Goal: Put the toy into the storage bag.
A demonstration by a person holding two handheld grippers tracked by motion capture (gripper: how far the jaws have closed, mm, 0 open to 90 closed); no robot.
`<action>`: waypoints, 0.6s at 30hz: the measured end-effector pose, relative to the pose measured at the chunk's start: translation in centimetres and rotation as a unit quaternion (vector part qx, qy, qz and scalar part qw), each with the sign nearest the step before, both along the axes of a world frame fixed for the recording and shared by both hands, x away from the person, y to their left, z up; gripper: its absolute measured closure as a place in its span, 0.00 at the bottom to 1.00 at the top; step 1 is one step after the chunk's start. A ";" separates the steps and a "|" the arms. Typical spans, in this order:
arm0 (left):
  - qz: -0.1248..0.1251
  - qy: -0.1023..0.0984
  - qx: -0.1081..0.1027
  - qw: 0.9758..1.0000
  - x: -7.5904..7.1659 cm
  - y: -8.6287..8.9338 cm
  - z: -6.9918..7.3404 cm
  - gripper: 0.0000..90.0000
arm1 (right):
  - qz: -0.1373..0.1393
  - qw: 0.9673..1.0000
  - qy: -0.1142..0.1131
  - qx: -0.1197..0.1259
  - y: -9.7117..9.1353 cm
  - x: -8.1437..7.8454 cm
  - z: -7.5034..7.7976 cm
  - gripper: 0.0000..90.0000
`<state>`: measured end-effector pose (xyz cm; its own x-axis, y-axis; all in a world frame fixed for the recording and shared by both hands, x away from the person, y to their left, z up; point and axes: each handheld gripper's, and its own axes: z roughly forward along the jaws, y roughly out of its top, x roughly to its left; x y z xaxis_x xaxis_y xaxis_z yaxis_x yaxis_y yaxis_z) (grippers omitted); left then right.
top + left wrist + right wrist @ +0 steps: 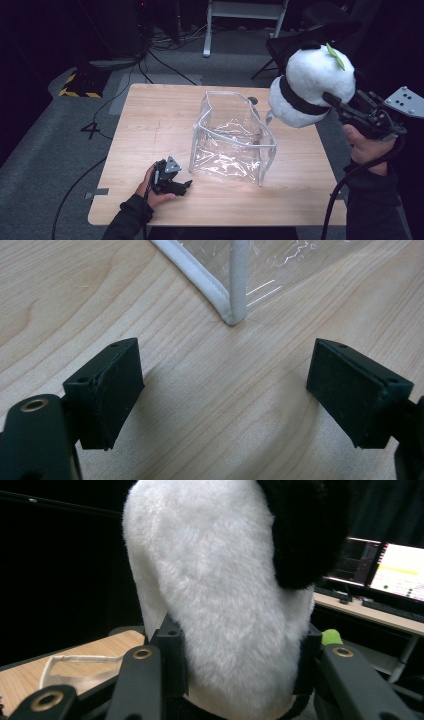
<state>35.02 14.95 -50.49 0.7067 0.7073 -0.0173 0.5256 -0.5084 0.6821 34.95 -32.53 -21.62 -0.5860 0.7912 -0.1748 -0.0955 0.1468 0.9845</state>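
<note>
High view: right claw (pixel 334 102) clamps plush panda (pixel 311 85) above table's (pixel 150 120) right edge; left claw (pixel 186 184) agape, empty, near clear bag (pixel 231 140).

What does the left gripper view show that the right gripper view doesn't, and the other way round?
Left gripper view alone: the left gripper with its jaws wide apart and nothing between them, low over the table, facing the bottom corner of the clear bag with its white piping.

Right gripper view alone: the right gripper shut on the plush panda, white fur bulging between the jaws, plus lit monitors on a desk behind.

Both: the wooden table and part of the bag's white trim.
</note>
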 end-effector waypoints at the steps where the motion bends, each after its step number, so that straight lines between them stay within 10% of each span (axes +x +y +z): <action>1: 0.000 0.000 0.000 1.000 0.0 0.0 0.0 0.17 | 0.002 1.000 0.000 -0.001 0.3 0.0 0.1 0.62; 18: 0.000 0.000 0.000 1.000 0.0 0.0 0.0 0.17 | 0.062 0.998 0.008 -0.017 6.3 1.0 -0.3 0.62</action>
<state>35.04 14.95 -50.49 0.7073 0.7068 -0.0166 0.5249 -0.5093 0.6820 35.94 -26.19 -21.92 -0.6824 0.7058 -0.1902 -0.0988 0.1688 0.9807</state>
